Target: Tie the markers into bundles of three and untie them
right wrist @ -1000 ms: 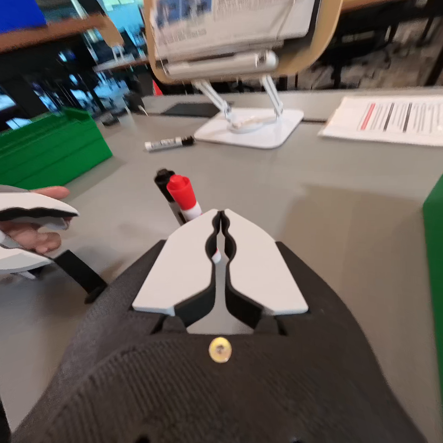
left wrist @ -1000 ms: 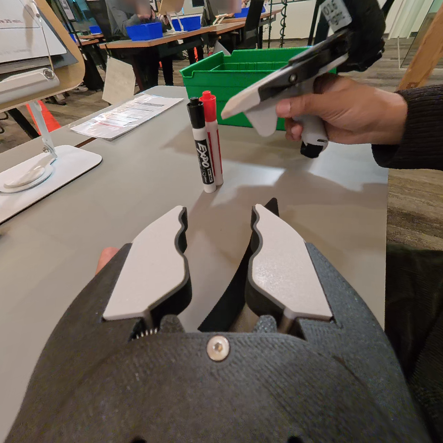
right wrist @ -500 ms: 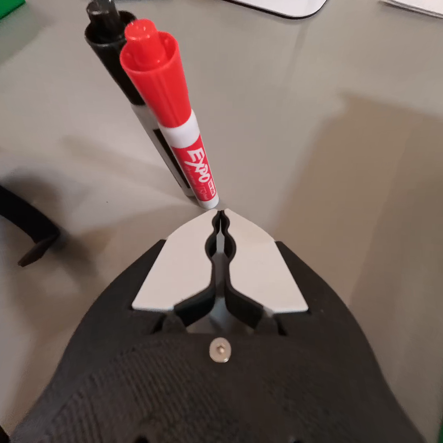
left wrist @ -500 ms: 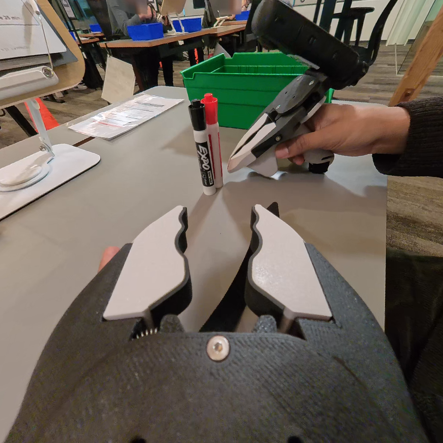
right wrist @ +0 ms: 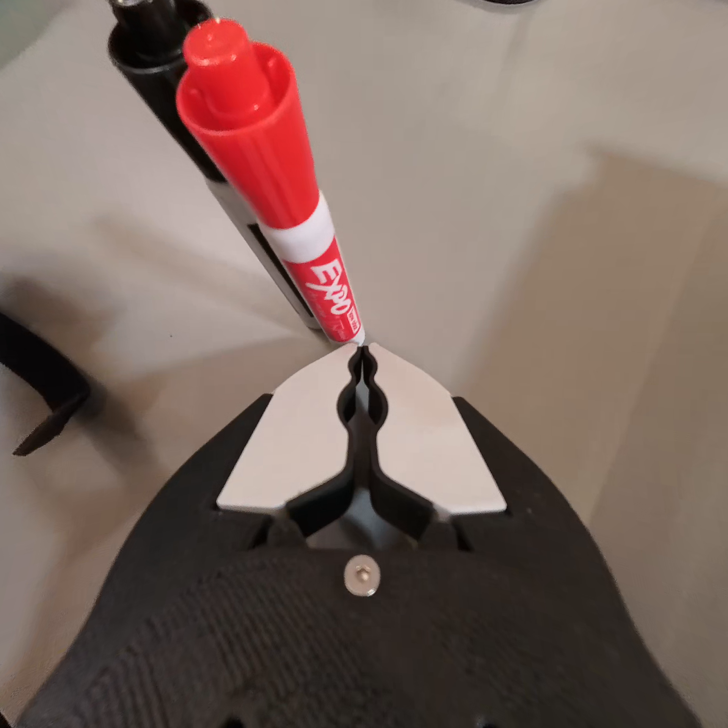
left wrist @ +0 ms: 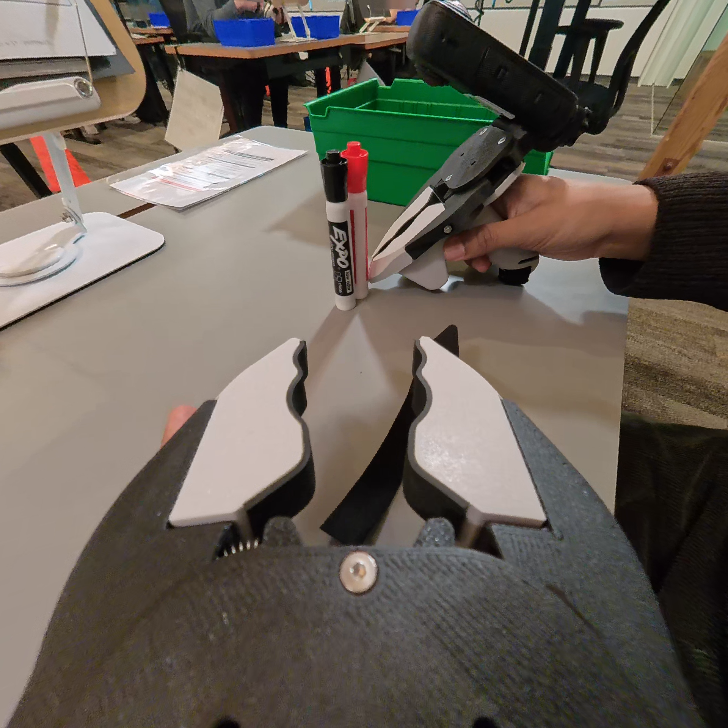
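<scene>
Two markers stand upright on the grey bench [left wrist: 197, 354], caps up and touching: the black marker [left wrist: 338, 232] and the red marker [left wrist: 357, 220], just in front of the green bin [left wrist: 413, 130]. No third marker shows beside them and nothing binds them, so I judge no bundle tied yet; gathering, tying and untying all remain. My right claw [right wrist: 361, 346] has its fingers pressed together on nothing, tips set against the foot of the red marker. My left claw [left wrist: 360, 346] is spread wide and empty, well short of the pair, over a black strap [left wrist: 378, 472] lying on the bench (probably the tie). The left wrist view gives the whole layout and the right claw from outside [left wrist: 374, 268]; the right wrist view alone shows the tip contact closely.
</scene>
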{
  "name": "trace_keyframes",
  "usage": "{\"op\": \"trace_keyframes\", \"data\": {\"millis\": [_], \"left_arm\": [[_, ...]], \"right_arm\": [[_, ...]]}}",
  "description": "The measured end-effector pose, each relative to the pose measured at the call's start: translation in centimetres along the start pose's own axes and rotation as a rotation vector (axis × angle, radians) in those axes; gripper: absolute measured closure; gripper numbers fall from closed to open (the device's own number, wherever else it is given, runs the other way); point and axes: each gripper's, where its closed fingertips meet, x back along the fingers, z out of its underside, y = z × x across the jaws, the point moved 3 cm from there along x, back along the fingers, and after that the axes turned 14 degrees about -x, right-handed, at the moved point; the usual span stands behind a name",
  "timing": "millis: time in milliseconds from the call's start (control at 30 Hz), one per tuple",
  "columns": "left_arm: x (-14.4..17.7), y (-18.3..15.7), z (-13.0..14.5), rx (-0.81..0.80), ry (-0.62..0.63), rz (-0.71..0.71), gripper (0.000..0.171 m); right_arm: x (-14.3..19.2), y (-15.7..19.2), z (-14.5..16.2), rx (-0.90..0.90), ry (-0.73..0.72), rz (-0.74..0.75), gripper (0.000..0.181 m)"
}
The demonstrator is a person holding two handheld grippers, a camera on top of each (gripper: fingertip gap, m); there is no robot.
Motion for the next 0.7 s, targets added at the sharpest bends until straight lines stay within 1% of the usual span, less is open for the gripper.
{"op": "trace_keyframes", "data": {"millis": [533,633,700], "left_arm": [[0.32,0.21,0.21,0.029,0.006,-0.003,0.119],[0.34,0.24,0.21,0.032,0.004,-0.004,0.119],[0.35,0.27,0.21,0.034,0.004,-0.005,0.119]], "right_arm": [[-0.28,-0.05,-0.29,-0.001,-0.002,0.006,0.18],[-0.24,-0.03,-0.26,-0.004,0.0,-0.004,0.176],[-0.24,-0.09,0.19,-0.008,0.031,-0.014,0.172]]}}
